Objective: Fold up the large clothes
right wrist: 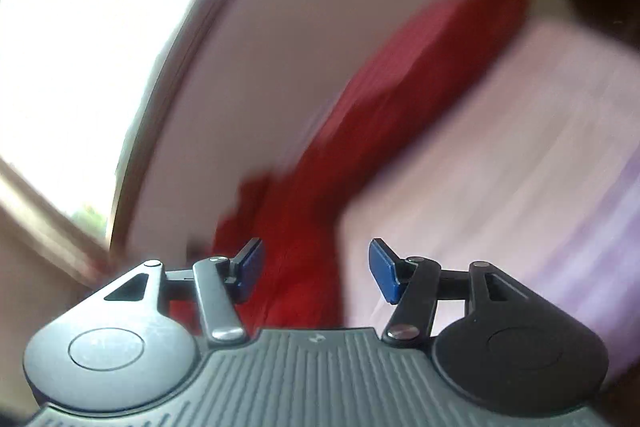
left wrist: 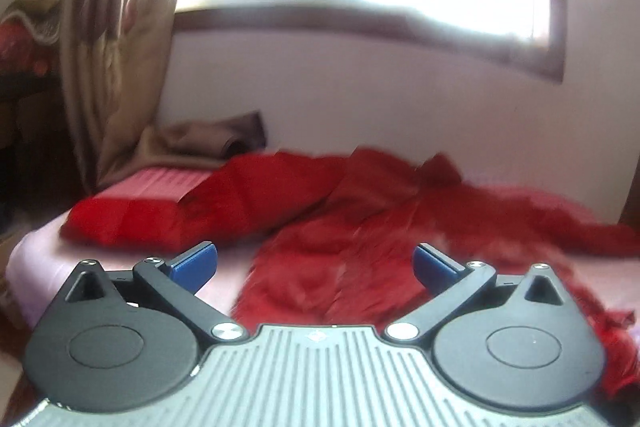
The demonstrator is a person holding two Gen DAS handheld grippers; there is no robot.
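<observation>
Left tool (left wrist: 315, 266) gapes empty above red garment (left wrist: 360, 227) on bed (left wrist: 48, 247).

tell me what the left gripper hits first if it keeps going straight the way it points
Most likely the red garment spread on the bed: the open left gripper points slightly down over it, nothing between. Depth is unclear.

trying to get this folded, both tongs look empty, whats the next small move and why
Probably bring the left tongs down onto the near edge of the red garment and close on it. Both the left and right tongs stand open with nothing between them, and the garment lies crumpled and unfolded across the pink bed. The right wrist view is too blurred to aim from.
</observation>
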